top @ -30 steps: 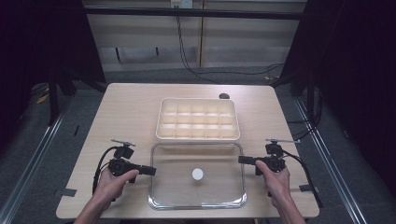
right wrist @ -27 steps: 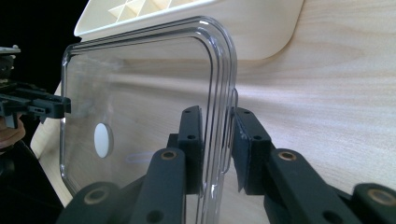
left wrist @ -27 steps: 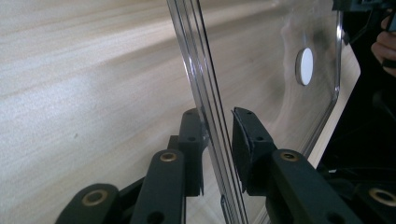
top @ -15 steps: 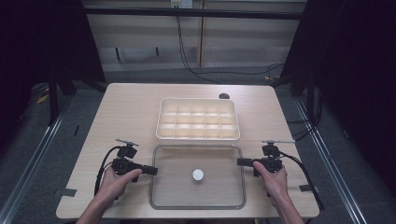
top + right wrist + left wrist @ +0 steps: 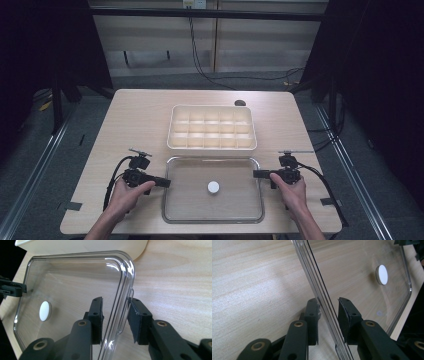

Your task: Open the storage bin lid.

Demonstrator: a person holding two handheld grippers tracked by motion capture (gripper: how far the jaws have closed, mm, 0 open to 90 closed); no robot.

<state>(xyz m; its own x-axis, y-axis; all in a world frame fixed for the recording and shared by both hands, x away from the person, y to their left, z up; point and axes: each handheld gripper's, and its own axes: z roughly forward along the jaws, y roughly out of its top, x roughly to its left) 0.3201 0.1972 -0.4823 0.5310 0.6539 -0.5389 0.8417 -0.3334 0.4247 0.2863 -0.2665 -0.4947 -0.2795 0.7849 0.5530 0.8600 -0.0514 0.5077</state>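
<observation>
A clear plastic lid (image 5: 235,205) lies flat on the wooden table near its front edge, with a small white disc (image 5: 213,187) at its middle. My left gripper (image 5: 167,183) is at the lid's left rim and my right gripper (image 5: 255,174) at its right rim. In the left gripper view the open jaws (image 5: 328,312) straddle the lid's rim (image 5: 312,277), and the disc (image 5: 382,275) shows beyond. In the right gripper view the gripper (image 5: 115,312) is likewise open around the rim (image 5: 125,277), with small gaps on both sides.
A cream compartment box (image 5: 210,146) with several empty cells stands just behind the lid, almost touching it; its wall (image 5: 75,245) shows in the right gripper view. A small dark round spot (image 5: 240,103) sits behind the box. Cables trail from both grippers.
Both grippers have slid inward toward the lid, so their jaws now straddle its left and right rims. The lid and box have stayed put.
</observation>
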